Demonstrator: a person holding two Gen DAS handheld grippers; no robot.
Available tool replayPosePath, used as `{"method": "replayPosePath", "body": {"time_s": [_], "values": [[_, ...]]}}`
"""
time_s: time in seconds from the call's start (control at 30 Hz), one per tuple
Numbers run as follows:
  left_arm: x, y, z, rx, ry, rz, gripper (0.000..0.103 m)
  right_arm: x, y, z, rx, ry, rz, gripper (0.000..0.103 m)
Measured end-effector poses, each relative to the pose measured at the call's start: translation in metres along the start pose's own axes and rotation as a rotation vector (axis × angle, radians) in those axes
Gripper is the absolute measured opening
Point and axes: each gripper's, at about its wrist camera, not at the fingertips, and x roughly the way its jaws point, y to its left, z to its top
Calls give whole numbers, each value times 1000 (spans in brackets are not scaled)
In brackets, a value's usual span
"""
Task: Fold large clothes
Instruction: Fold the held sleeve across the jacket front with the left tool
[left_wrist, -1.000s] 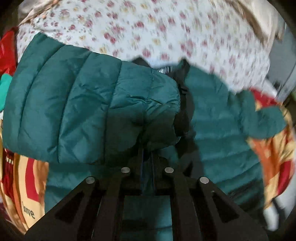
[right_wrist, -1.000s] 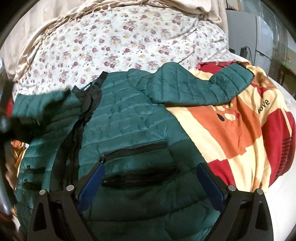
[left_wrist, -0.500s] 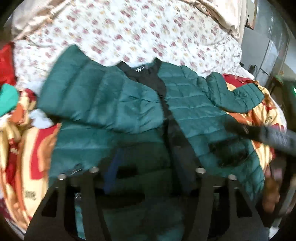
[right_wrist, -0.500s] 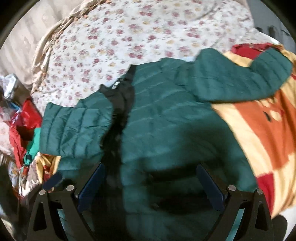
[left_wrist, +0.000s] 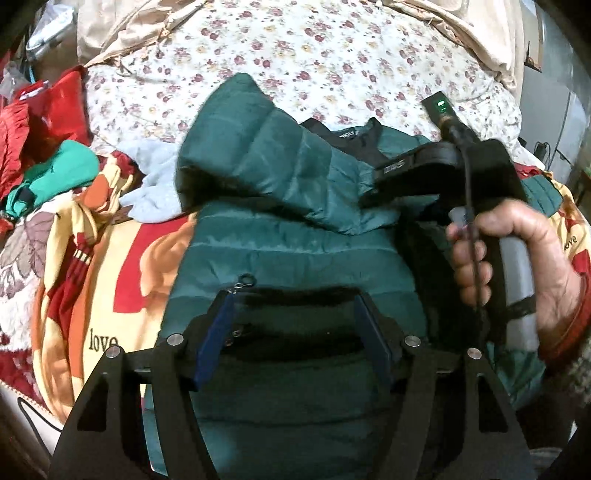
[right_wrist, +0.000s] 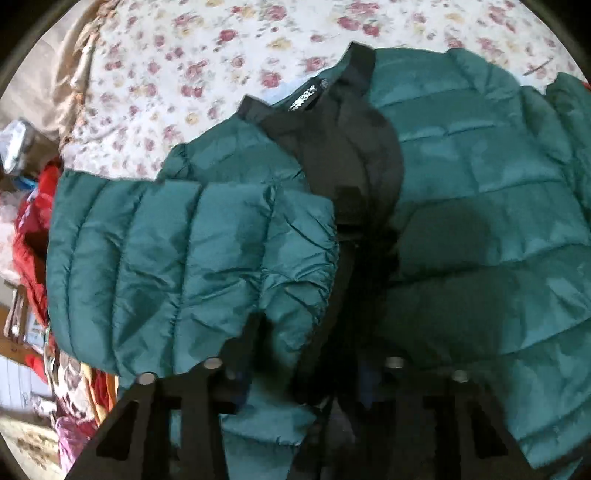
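Note:
A dark green quilted jacket (left_wrist: 295, 258) lies front up on the bed, with a black collar (left_wrist: 351, 134) and a zipped pocket (left_wrist: 295, 295). Its left sleeve (left_wrist: 266, 166) is folded across the chest. My left gripper (left_wrist: 295, 321) is open and empty above the pocket. My right gripper (left_wrist: 443, 173), held in a hand, reaches over the sleeve end. In the right wrist view the right gripper (right_wrist: 303, 369) hangs low over the sleeve cuff (right_wrist: 288, 280) beside the black zipper placket (right_wrist: 354, 192); its fingertips are lost in shadow.
A floral sheet (left_wrist: 314, 55) covers the bed's far side. A red, orange and cream blanket (left_wrist: 110, 277) lies under the jacket. Red and bright green clothes (left_wrist: 55, 166) are piled at the left. A pale blue cloth (left_wrist: 155, 184) lies by the sleeve.
My left gripper let go of the sleeve, opened and drew back above the pocket. My right gripper moved left and down over the sleeve cuff.

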Motion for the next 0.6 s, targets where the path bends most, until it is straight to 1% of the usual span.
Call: {"method": "replayPosePath", "body": {"time_s": [0.07,0.1,0.17,0.2,0.27,0.33,0.4,0.47,0.6], "values": [[0,2,0,-7,-6,4,67,-13,-6,5,3,-8,18,16],[1,2,-1,-8,-6,8,67,-21,-11,7,10,-25,15,15],[4,1,-2,-6,-1,12,67,-40,-24,11,10,-73,-27,14],[5,0,-2,-3,2,10,67,-50,-31,14,6,-102,-69,14],[5,-3,-3,5,7,8,67,-63,-48,21,15,-130,-126,14],[5,-7,-3,12,7,7,67,-72,-71,29,60,-150,-164,14],[6,-11,-3,14,9,5,67,-75,-90,36,89,-161,-189,14],[7,-15,-3,16,16,-1,67,-70,-103,42,107,-153,-194,14],[9,-26,-4,38,31,0,67,-43,-117,44,138,-111,-181,16]]}}
